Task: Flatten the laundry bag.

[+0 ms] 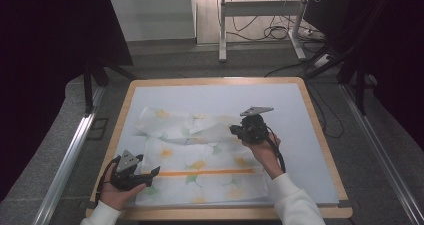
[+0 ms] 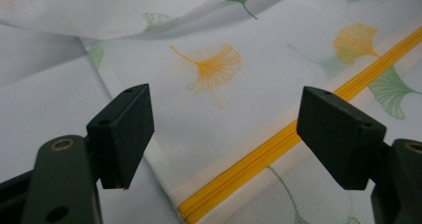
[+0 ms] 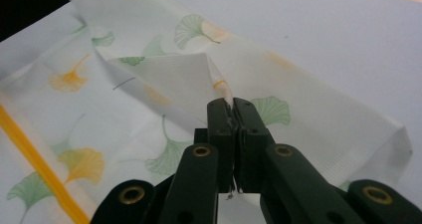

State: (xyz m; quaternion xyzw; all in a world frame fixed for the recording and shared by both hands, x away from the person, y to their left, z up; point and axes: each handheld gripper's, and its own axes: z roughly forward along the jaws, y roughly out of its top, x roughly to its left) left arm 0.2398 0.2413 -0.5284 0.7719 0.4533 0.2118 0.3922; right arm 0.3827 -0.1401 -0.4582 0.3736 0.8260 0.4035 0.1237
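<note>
A white mesh bag (image 1: 200, 160) printed with green and orange ginkgo leaves lies spread on the table, an orange zipper (image 1: 205, 173) running across its front part. In the high view my right gripper (image 1: 234, 130) is shut on a corner of the bag, lifted and folded over the middle. The right gripper view shows the pinched corner (image 3: 221, 87) rising between my closed jaws (image 3: 232, 107). My left gripper (image 1: 152, 171) stands open at the bag's front left edge, by the zipper's end (image 2: 199, 206). Its jaws (image 2: 226, 134) straddle the fabric (image 2: 239, 94) without touching it.
A pale sheet (image 1: 295, 135) covers the wooden table (image 1: 325, 140). Bare sheet lies to the right and behind the bag. Metal rails (image 1: 65, 160) flank the table, and cables (image 1: 280, 32) and a desk frame stand on the floor beyond.
</note>
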